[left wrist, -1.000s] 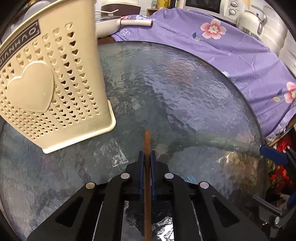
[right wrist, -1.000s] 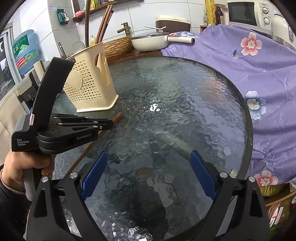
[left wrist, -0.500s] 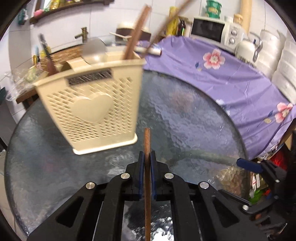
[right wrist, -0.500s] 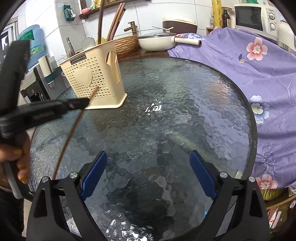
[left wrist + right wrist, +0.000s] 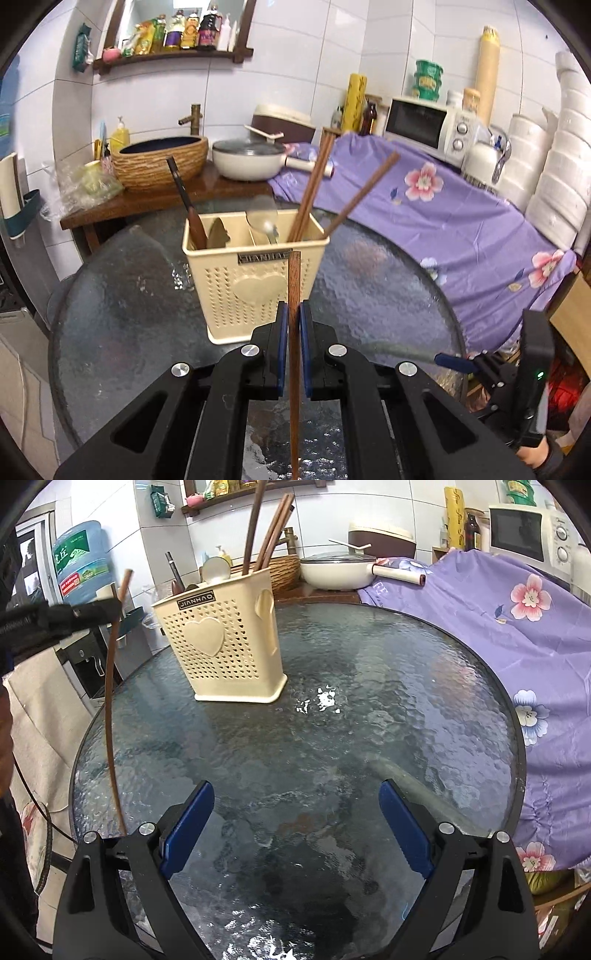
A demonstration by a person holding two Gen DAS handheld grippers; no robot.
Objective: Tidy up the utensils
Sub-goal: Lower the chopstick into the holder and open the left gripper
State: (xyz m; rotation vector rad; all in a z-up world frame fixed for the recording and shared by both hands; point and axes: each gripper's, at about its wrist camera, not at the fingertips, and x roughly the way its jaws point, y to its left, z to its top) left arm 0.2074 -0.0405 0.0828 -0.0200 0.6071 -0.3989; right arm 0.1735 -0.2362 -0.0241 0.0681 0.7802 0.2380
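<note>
Above the round glass table (image 5: 369, 716), the left gripper (image 5: 290, 325) pinches a single wooden chopstick (image 5: 293, 295) held clear of the surface, just short of the cream utensil caddy (image 5: 255, 273). Several chopsticks (image 5: 314, 192), a spoon (image 5: 263, 216) and a dark-handled tool already stand inside; this stick remains to be inserted. Wide apart and empty, the right gripper (image 5: 295, 827) idles. Compartment dividers and the chopstick's lower end are cut off.

Left tool (image 5: 291, 325) clamps a chopstick (image 5: 293, 295) before the caddy (image 5: 255, 284).
</note>
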